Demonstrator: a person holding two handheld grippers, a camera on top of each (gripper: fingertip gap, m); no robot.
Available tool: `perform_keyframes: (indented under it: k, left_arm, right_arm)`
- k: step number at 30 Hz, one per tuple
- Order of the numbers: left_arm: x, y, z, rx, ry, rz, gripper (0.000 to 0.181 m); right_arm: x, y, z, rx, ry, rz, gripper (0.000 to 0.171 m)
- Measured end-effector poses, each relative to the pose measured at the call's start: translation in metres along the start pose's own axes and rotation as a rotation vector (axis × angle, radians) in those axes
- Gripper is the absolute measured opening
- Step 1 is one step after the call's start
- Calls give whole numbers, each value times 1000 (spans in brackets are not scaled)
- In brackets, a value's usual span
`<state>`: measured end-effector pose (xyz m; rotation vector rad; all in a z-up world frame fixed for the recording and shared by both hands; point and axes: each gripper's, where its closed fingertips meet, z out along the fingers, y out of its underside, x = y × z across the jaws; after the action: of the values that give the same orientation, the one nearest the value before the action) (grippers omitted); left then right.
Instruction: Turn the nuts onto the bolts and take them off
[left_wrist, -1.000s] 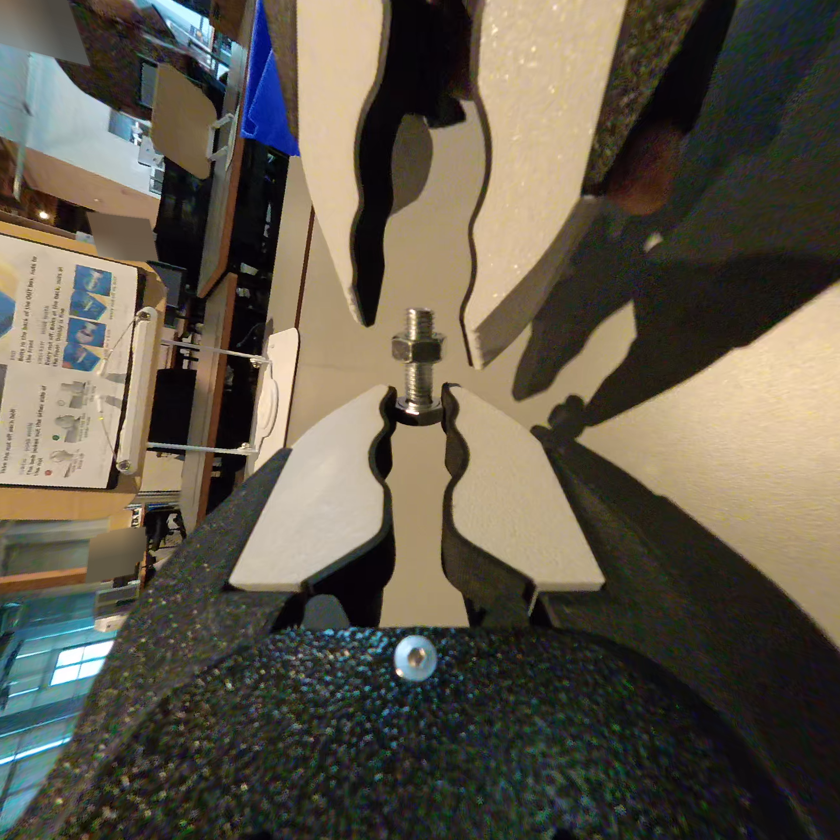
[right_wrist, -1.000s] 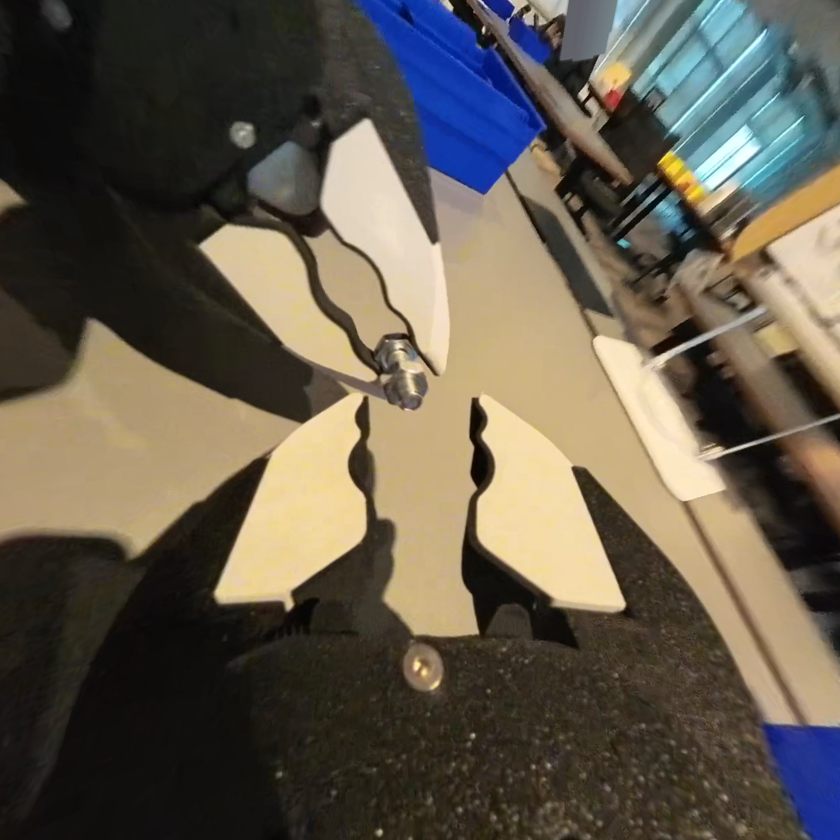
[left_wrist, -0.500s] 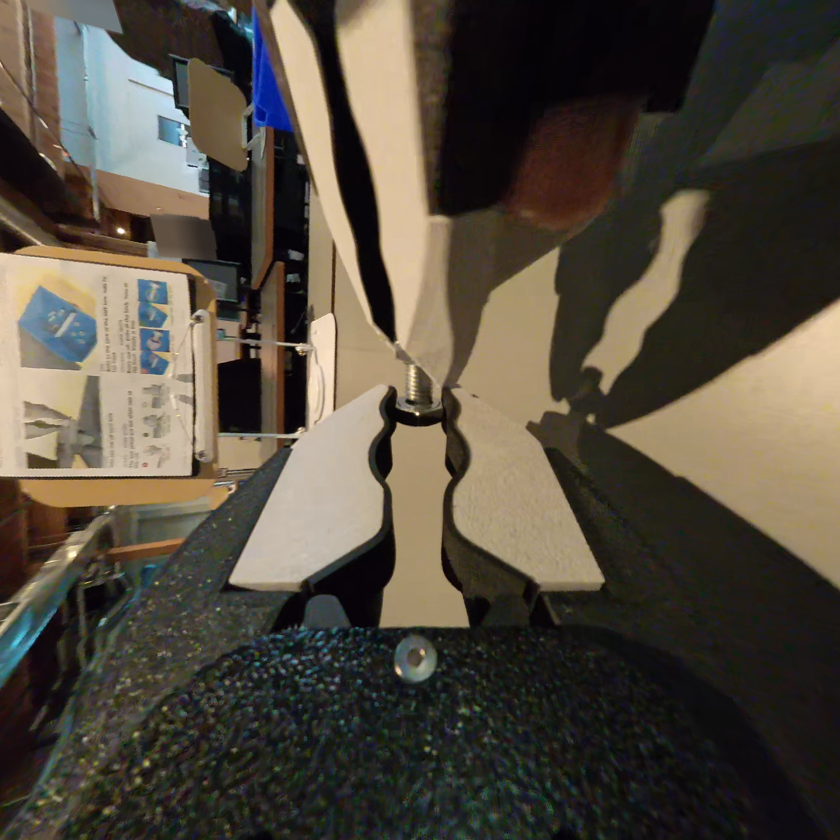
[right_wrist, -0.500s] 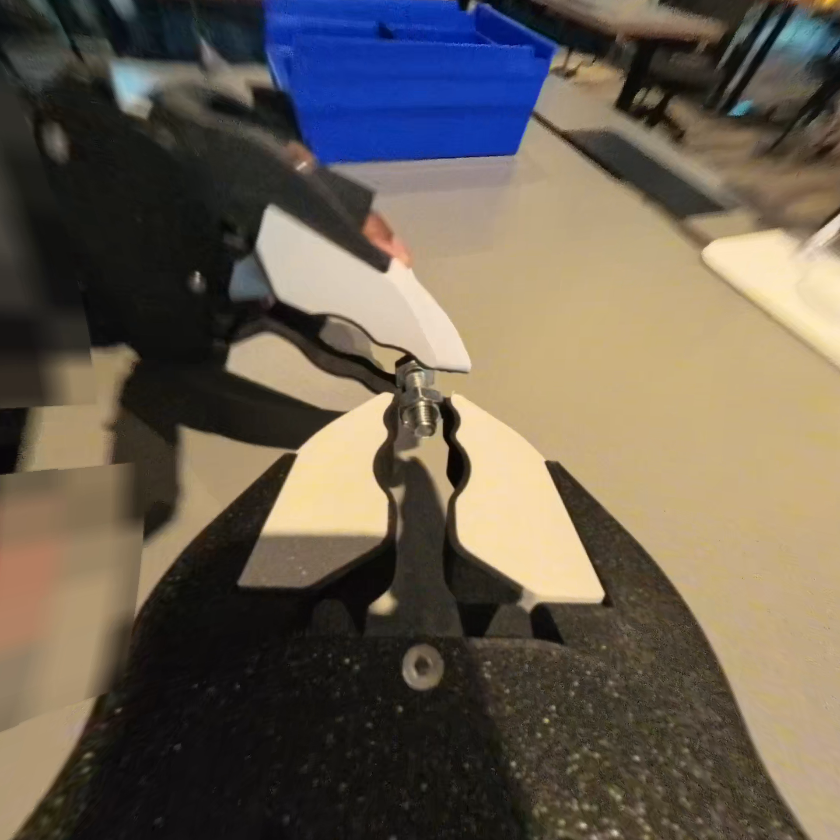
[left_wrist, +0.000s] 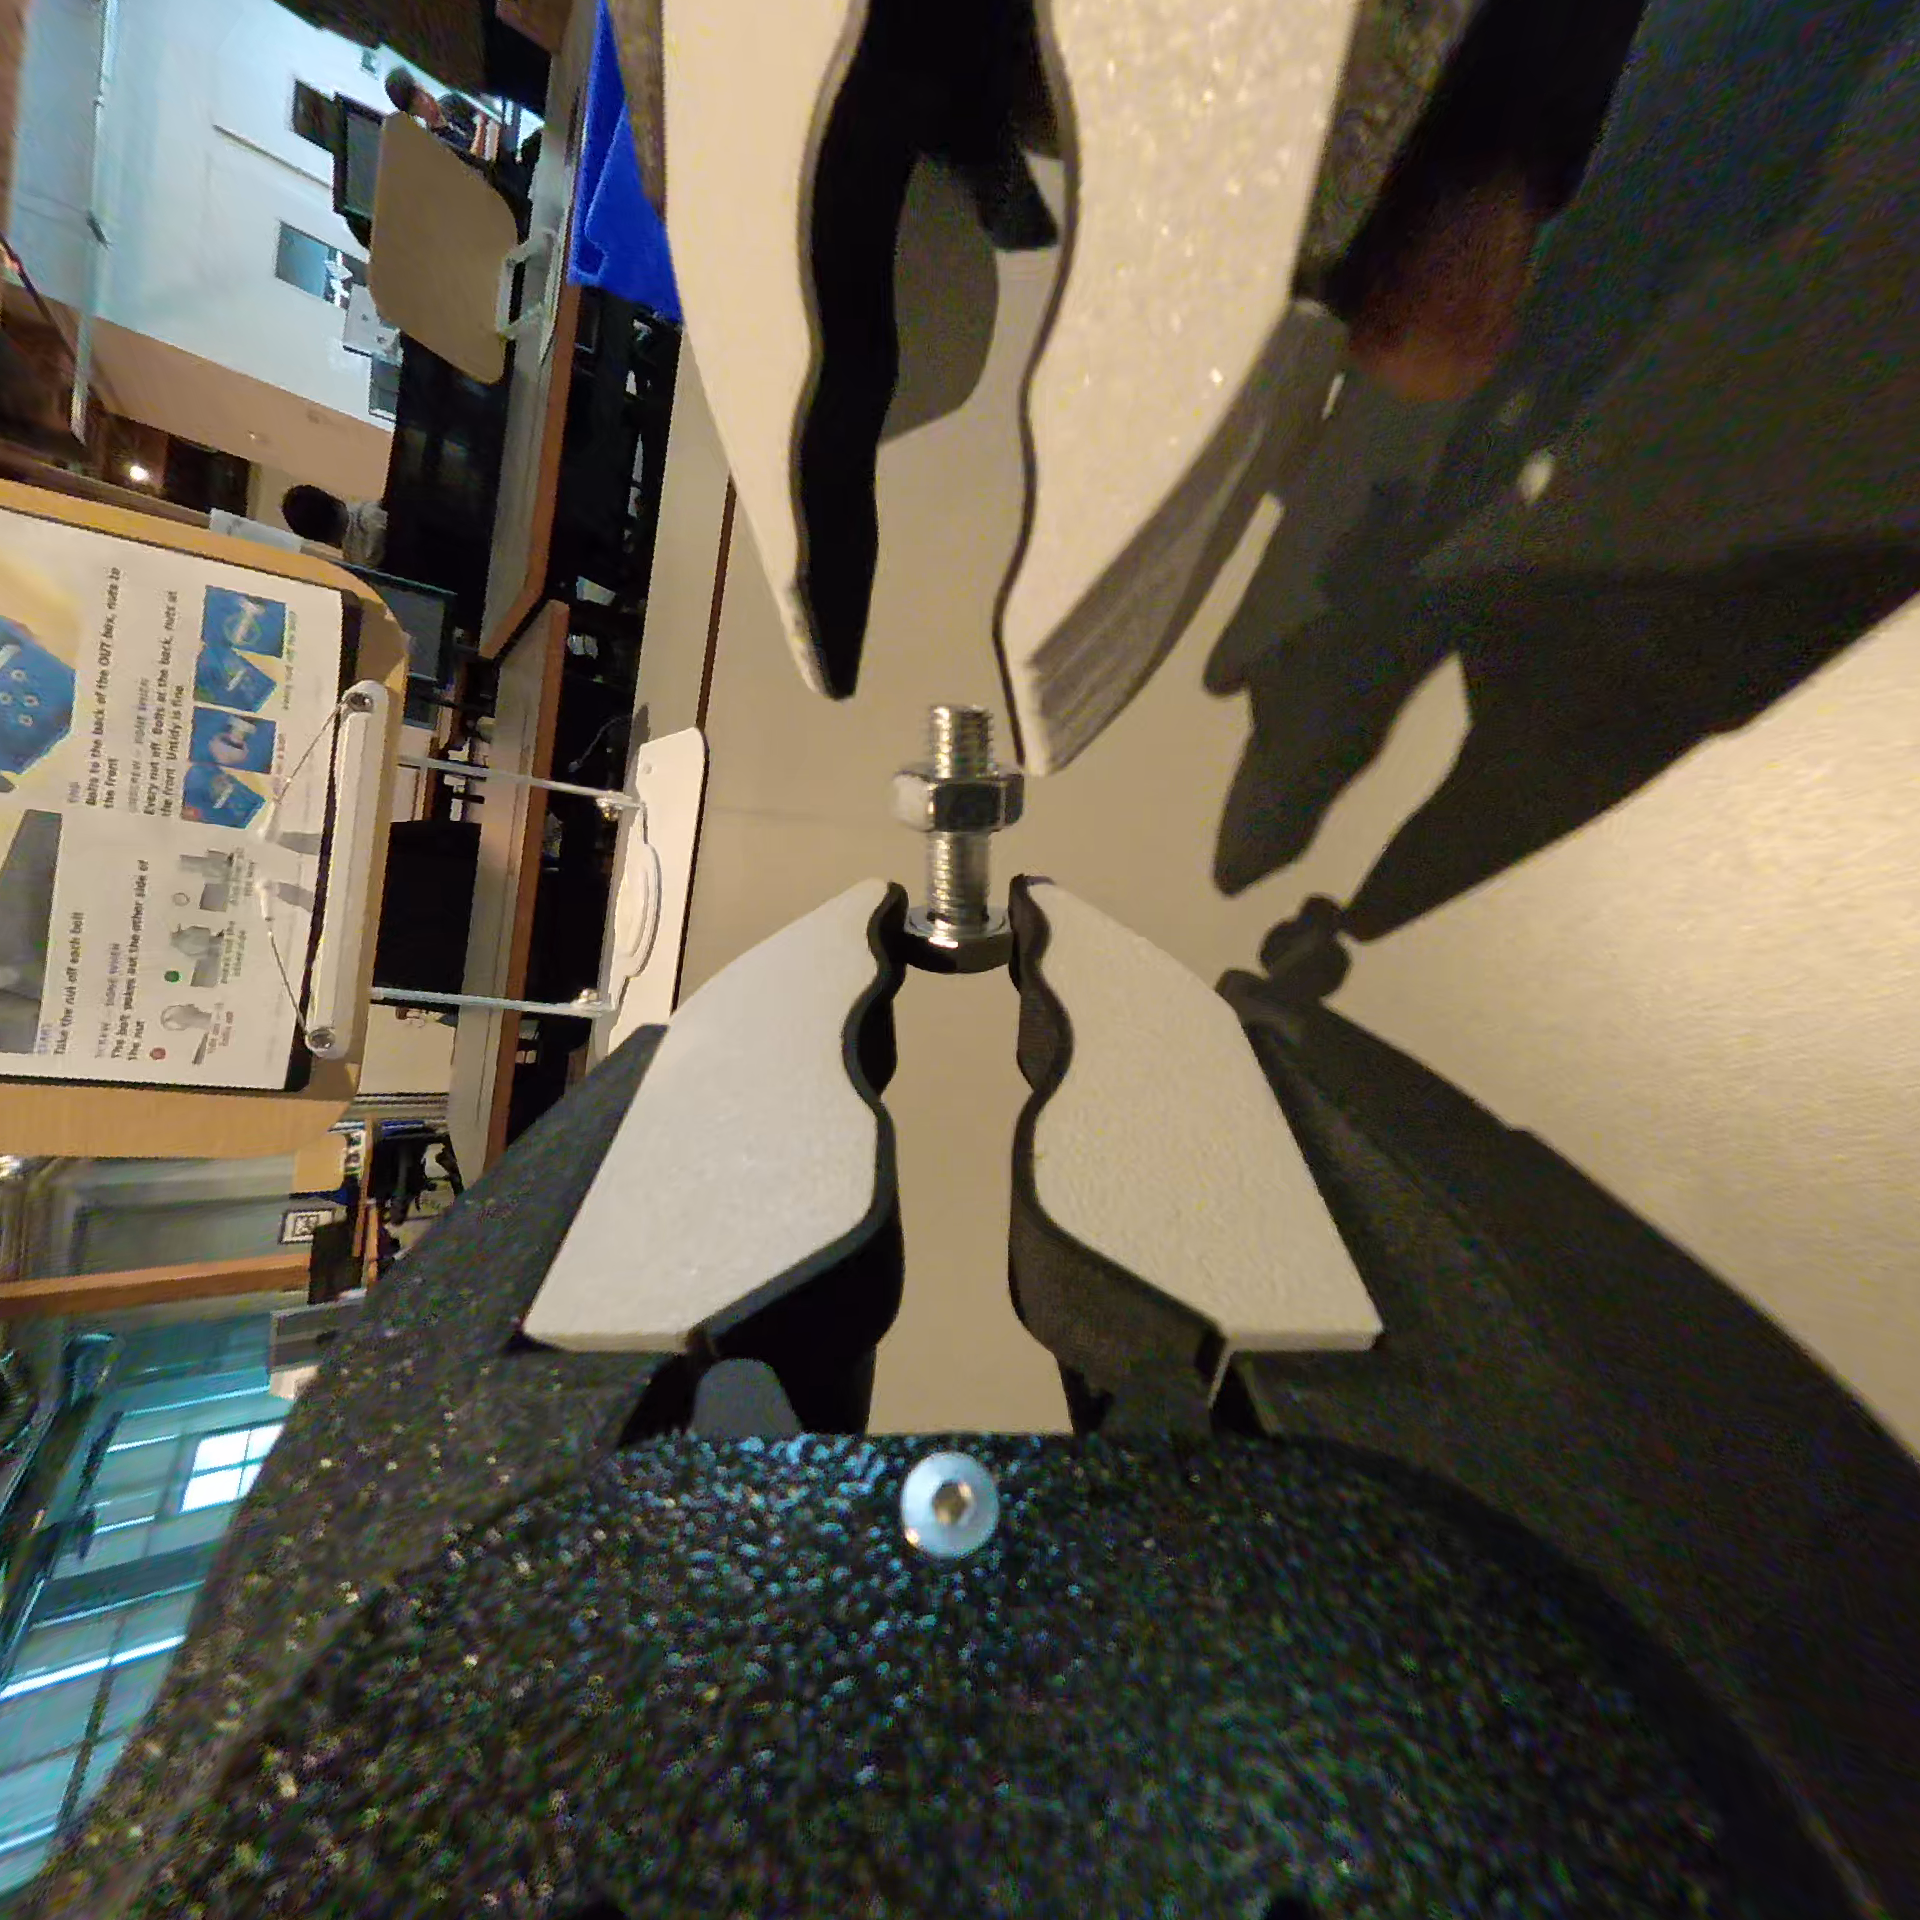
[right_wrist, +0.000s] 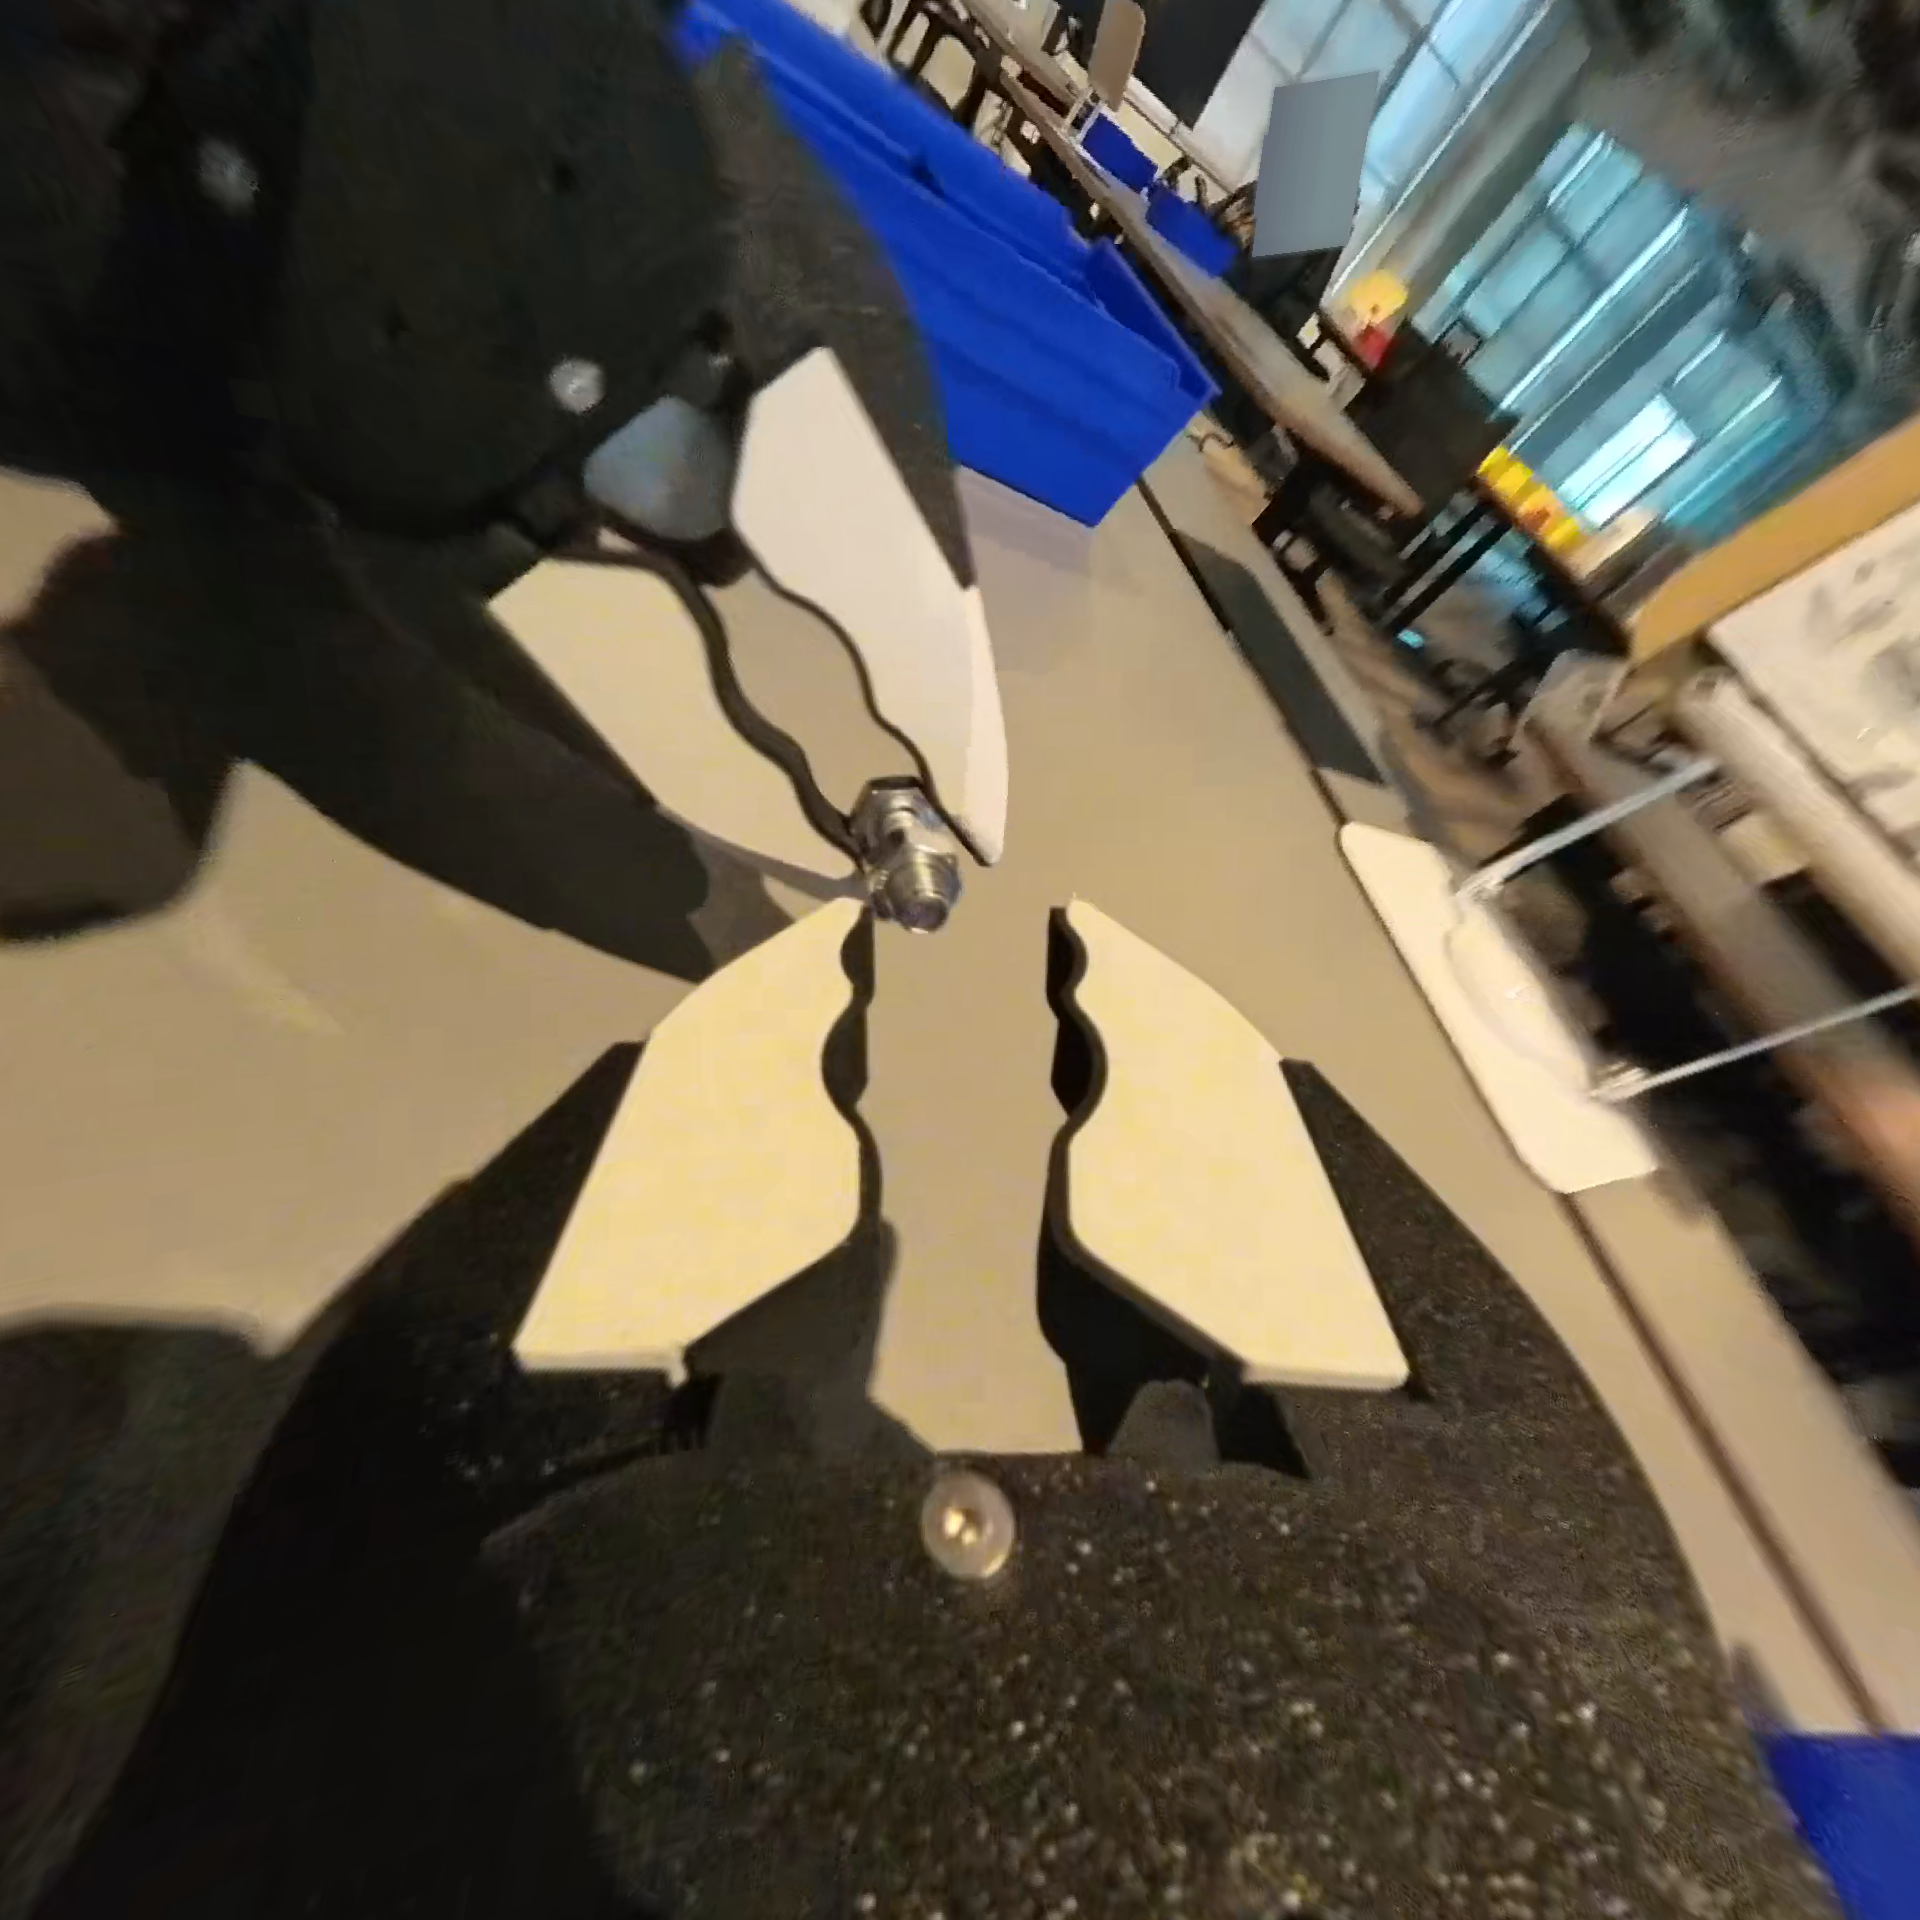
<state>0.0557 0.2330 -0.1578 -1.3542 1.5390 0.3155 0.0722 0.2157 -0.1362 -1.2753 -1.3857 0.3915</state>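
A silver bolt (left_wrist: 954, 883) sticks out from my left gripper (left_wrist: 954, 914), which is shut on the bolt's head. A hex nut (left_wrist: 956, 800) sits partway along the thread, near the free end. My right gripper (left_wrist: 930, 717) comes in from the opposite side; it is open, with its tips on either side of the bolt's end, just clear of the nut. In the right wrist view the right gripper (right_wrist: 961, 914) is open and empty. There the bolt with its nut (right_wrist: 920, 857) lies just beyond its left fingertip, held by the left gripper (right_wrist: 899, 805).
Both grippers hover over a beige table (right_wrist: 1122, 727). Blue bins (right_wrist: 1018, 343) stand at its far side. A white stand base (right_wrist: 1475, 1018) with thin rods sits near the table's edge and holds an instruction board (left_wrist: 156, 810). Other tables and chairs are beyond. Left and right tips are no more than a few centimetres apart.
Half a second ago my right gripper was closed around the nut and turned on its side. It has since opened, rotated back and drawn slightly off the nut. The left gripper holds steady.
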Motion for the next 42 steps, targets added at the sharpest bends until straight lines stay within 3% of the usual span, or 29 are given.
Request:
perform_keyframes:
  k: [3, 8, 11, 15, 17, 20, 23, 29, 33, 38, 42]
  left_arm:
    - [3, -2, 0, 6, 10, 12, 19]
    - [3, -1, 2, -18, -14, 53, 19]
    - [-1, 4, 2, -63, -64, 105, 19]
    - [-2, 4, 2, -74, -83, 126, 19]
    - [-3, 2, 2, -60, -76, 105, 19]
    - [-1, 2, 2, -43, -50, 64, 19]
    - [-1, 3, 2, -33, -28, 30, 19]
    - [4, 3, 4, -31, 4, 18, 19]
    - [9, 3, 5, -36, 28, 36, 19]
    - [9, 4, 6, -48, 23, 56, 19]
    - [0, 6, 3, -85, -59, 119, 19]
  right_arm:
    - [-8, 1, 3, -30, 18, -138, 29]
    - [-13, 1, 10, -49, 13, -63, 19]
    - [-12, 2, 14, -50, -37, 188, 18]
    - [-14, -2, 16, 61, -228, 634, 18]
    - [-12, -5, 12, 122, -298, 711, 20]
    - [-6, -5, 6, 143, -250, 589, 35]
    - [-6, -2, 5, 97, -157, 356, 37]
    - [-13, 4, 9, -12, -33, -23, 34]
    - [-14, 8, 12, -53, 20, -162, 24]
    - [-14, 12, 16, -100, 20, -114, 19]
    - [-14, 7, 18, -84, -98, 322, 18]
